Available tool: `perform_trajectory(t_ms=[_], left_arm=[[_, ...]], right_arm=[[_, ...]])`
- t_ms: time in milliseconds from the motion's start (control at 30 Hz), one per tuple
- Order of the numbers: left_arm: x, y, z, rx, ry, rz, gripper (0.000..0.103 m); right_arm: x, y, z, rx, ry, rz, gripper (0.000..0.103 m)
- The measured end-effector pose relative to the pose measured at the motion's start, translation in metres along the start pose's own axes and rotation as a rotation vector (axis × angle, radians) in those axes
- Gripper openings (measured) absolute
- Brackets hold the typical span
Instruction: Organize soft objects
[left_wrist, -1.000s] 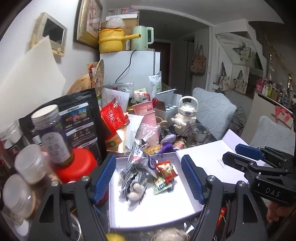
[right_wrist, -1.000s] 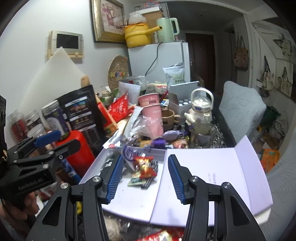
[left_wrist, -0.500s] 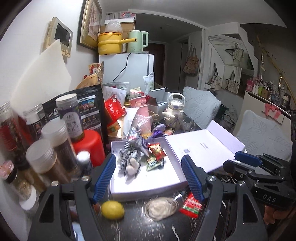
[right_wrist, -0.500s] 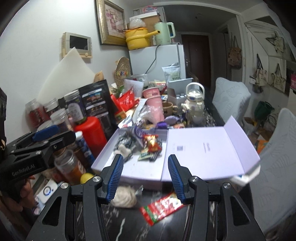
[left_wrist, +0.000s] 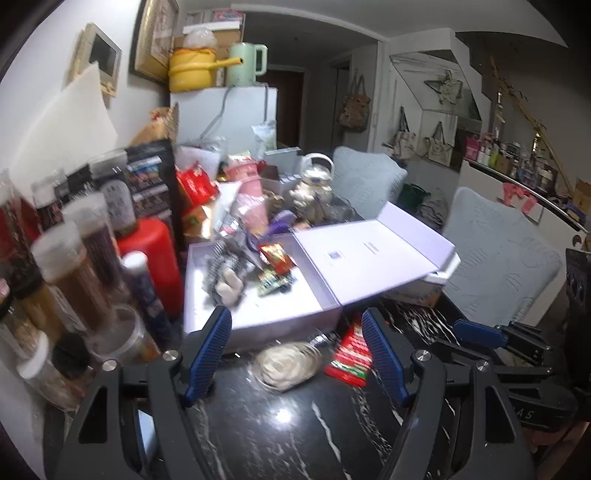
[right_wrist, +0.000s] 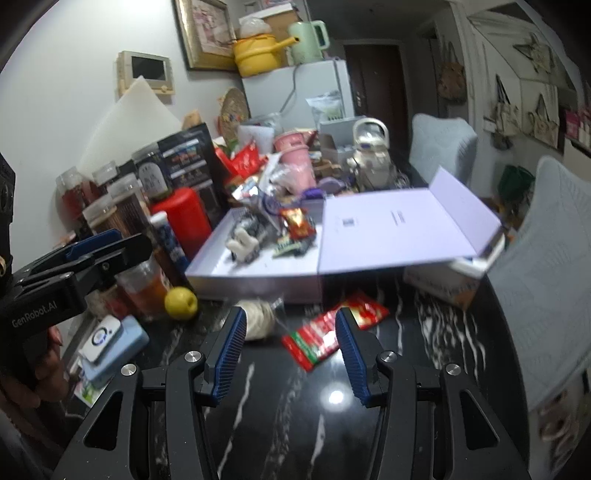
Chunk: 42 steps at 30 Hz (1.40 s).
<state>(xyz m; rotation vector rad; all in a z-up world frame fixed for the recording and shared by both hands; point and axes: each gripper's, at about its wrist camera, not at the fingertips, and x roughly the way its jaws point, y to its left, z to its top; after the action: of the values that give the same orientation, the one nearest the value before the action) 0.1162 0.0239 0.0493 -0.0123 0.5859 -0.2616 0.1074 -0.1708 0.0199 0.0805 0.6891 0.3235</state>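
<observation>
Both grippers hovering empty over the table's near edge

I'm holding the left gripper (left_wrist: 295, 350) and right gripper (right_wrist: 290, 350) part-open, gripping nothing; the red packet (right_wrist: 332, 330) is lying just before the open box's (right_wrist: 255, 282) front wall.

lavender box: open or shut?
Open. The lavender box has its lid folded flat to the right; snack packets lie exposed inside.

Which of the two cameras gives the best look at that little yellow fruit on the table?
The right wrist view: the yellow fruit sits in full sight beside the open box. The left wrist view does not show it at all.
</observation>
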Motion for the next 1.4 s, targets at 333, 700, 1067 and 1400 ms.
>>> perform_trajectory(t_ms=[333,700,1067,1400], left_arm=[[0.043,-0.031,-0.020,-0.011,0.079,-0.094,0.073],[0.106,-0.058,-0.029,-0.012,0.173,-0.172,0.073],[0.174,-0.079,-0.036,0.041,0.294,-0.233,0.073],[0.217,-0.088,-0.047,0.119,0.385,-0.160,0.073]], right_arm=[[-0.002,-0.039,-0.030,0.069,0.060,-0.076,0.050],[0.018,-0.087,-0.036,0.123,0.104,-0.101,0.050],[0.049,-0.131,-0.034,0.201,0.156,-0.106,0.050],[0.063,-0.150,-0.030,0.216,0.180,-0.109,0.050]])
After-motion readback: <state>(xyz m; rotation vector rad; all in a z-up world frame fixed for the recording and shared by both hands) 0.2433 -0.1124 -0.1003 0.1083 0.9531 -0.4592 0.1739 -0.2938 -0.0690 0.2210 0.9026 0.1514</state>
